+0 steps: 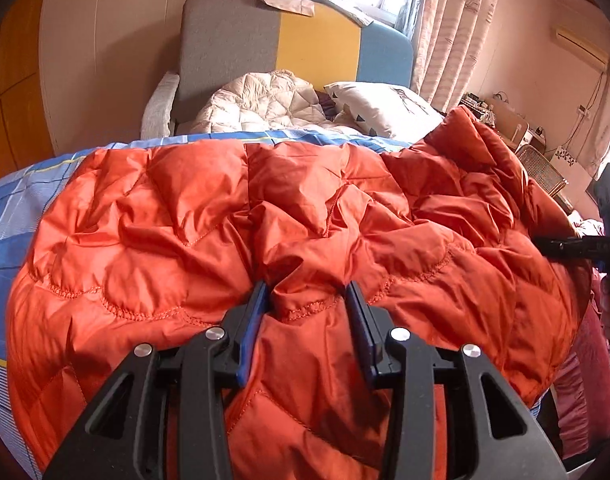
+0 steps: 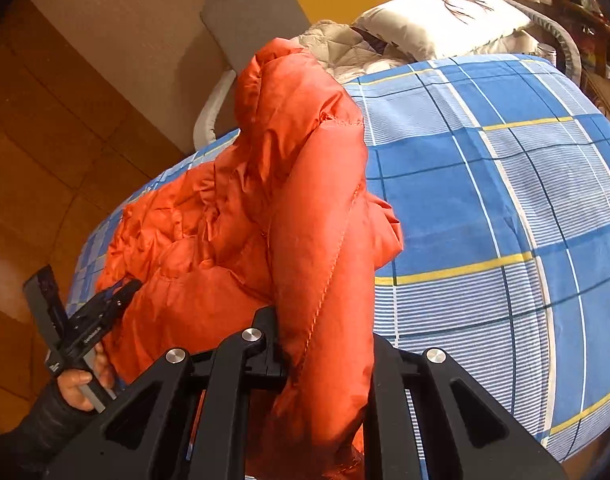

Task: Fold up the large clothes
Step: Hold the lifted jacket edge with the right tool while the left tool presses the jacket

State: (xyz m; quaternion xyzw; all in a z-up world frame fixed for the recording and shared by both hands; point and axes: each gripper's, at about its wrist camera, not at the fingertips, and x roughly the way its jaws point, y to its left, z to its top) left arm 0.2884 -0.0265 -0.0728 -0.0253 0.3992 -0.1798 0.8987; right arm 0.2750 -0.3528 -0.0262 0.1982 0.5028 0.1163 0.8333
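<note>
An orange quilted down jacket [image 1: 305,220] lies spread over the bed's near edge. My left gripper [image 1: 307,296] is shut on a bunched fold of the jacket's hem between its blue pads. My right gripper [image 2: 325,320] is shut on a thick fold of the same jacket [image 2: 297,200] and holds that part lifted off the bed, so it stands up in front of the camera. The fabric hides the right fingertips. The right gripper shows at the right edge of the left wrist view [image 1: 573,246]. The left gripper shows low left in the right wrist view [image 2: 105,308].
The bed has a blue plaid sheet [image 2: 485,200]. A cream quilted jacket [image 1: 265,104] and a white pillow [image 1: 385,108] lie by the grey, yellow and blue headboard [image 1: 305,40]. Wooden floor [image 2: 45,140] lies left of the bed. Cluttered furniture [image 1: 537,152] stands to the right.
</note>
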